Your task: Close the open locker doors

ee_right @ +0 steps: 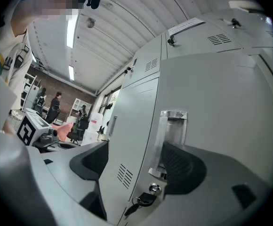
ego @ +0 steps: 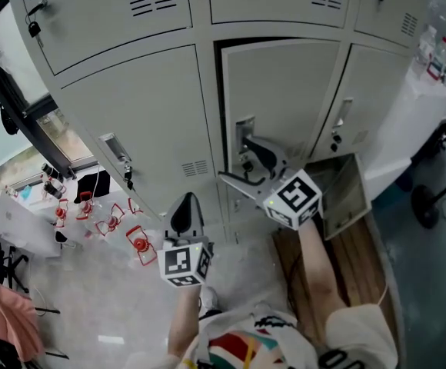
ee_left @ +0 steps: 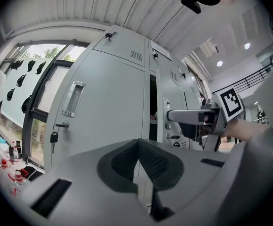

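Observation:
The middle grey locker door [ego: 284, 91] stands slightly ajar, with a dark gap along its left and top edges. My right gripper [ego: 247, 164] is at that door's latch side, open. In the right gripper view the door's edge runs between the spread jaws of the right gripper [ee_right: 136, 166], and the right pad [ee_right: 183, 166] lies by the recessed metal handle [ee_right: 172, 135], above a key [ee_right: 146, 199] in the lock. My left gripper [ego: 186, 202] hangs lower left, shut on nothing, pointing at the lockers. In its own view the left gripper [ee_left: 139, 157] faces the dark gap [ee_left: 153, 107].
The locker to the left [ego: 138, 121] is closed, with a key [ee_left: 54, 136] hanging from its lock. At the lower right a brownish door-like panel [ego: 344, 194] juts out from the lockers. Red items [ego: 111, 223] lie on the floor at left, and a white table [ego: 419, 121] stands at right.

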Tool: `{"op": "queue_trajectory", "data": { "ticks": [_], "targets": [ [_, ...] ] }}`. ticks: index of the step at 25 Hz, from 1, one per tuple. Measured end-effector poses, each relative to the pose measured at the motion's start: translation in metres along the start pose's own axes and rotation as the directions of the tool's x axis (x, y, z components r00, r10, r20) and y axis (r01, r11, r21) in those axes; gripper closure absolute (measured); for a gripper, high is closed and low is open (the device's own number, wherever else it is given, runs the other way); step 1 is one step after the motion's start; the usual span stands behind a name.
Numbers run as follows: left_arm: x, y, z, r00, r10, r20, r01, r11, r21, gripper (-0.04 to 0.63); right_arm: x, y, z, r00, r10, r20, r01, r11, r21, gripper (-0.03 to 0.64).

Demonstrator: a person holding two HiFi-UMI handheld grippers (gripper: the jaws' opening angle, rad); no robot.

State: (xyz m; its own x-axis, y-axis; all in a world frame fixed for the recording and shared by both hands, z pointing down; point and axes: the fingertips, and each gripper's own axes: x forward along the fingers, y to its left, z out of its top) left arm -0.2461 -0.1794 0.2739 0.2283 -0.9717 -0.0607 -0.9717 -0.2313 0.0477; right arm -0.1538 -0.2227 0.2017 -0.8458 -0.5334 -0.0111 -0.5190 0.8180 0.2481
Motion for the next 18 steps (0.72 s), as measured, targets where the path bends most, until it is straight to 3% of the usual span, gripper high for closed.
{"op": "queue_trajectory", "data": {
  "ticks": [7,18],
  "targets": [
    [0.023,0.004,0.001,0.997,-0.080,0.000,0.080,0.997,0.000,0.589,0.024,-0.017,-0.006,0.998,-0.053,-0.016,0.053,0.998,-0.026,0.281],
    [0.032,0.031,-0.008,0.989,-0.139,-0.045,0.138,0.990,-0.025,0.589,0.042,-0.028,-0.008,0.987,-0.155,-0.052,0.155,0.988,-0.001,0.281]
  ]
}}
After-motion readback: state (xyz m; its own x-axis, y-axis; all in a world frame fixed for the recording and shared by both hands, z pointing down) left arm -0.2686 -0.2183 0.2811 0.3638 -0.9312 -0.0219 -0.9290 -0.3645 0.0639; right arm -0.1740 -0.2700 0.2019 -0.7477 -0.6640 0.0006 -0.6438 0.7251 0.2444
